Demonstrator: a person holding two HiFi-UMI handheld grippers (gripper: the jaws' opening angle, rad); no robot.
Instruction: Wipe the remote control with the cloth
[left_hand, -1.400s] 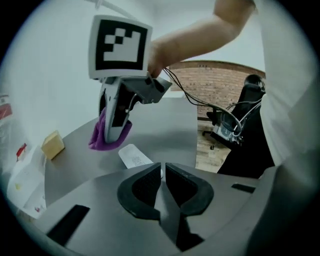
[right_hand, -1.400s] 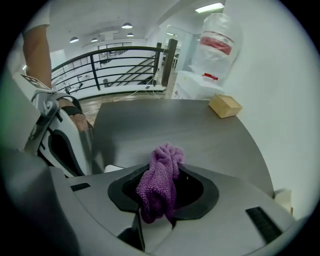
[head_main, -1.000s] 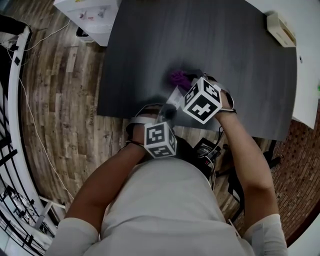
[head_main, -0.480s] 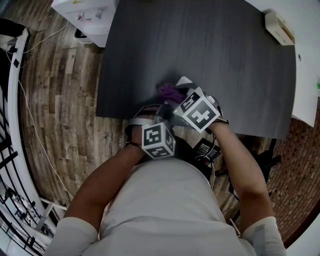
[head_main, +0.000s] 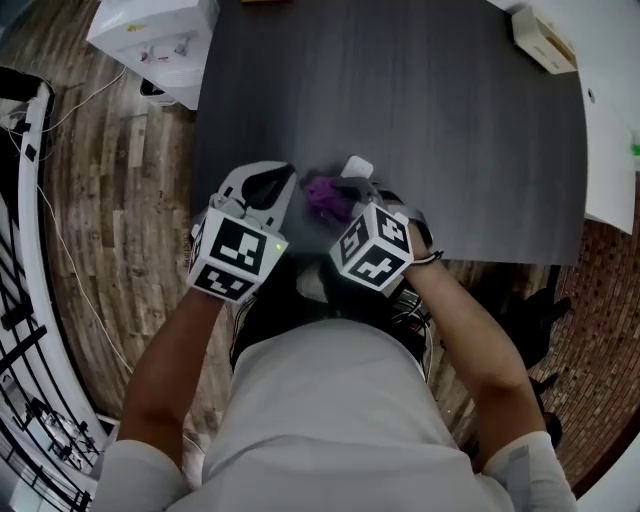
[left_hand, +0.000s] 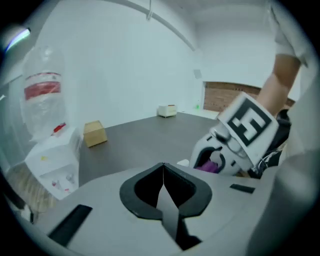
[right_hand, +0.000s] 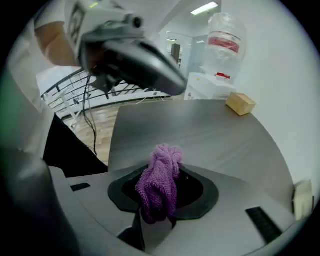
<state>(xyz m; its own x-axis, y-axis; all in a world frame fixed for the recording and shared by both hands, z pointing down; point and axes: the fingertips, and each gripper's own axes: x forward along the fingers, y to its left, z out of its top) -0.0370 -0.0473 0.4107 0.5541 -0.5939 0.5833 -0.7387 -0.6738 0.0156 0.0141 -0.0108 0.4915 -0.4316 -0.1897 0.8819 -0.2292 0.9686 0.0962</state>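
Dark table (head_main: 450, 120): my right tongs (right_hand: 161, 175) clamp the purple cloth (head_main: 322, 193), nearest the remote (head_main: 357, 167), whose white end shows just beyond, long axis hidden; left tongs (left_hand: 162, 172), closed and empty, stand beside.

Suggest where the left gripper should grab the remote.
The remote's white end, the only part showing past the cloth in the right gripper; the rest is hidden. Probably pinch that end across its width, coming from above on the left, where the left gripper is. It seems to lie flat on the table, and that gripper is shut: open it first.
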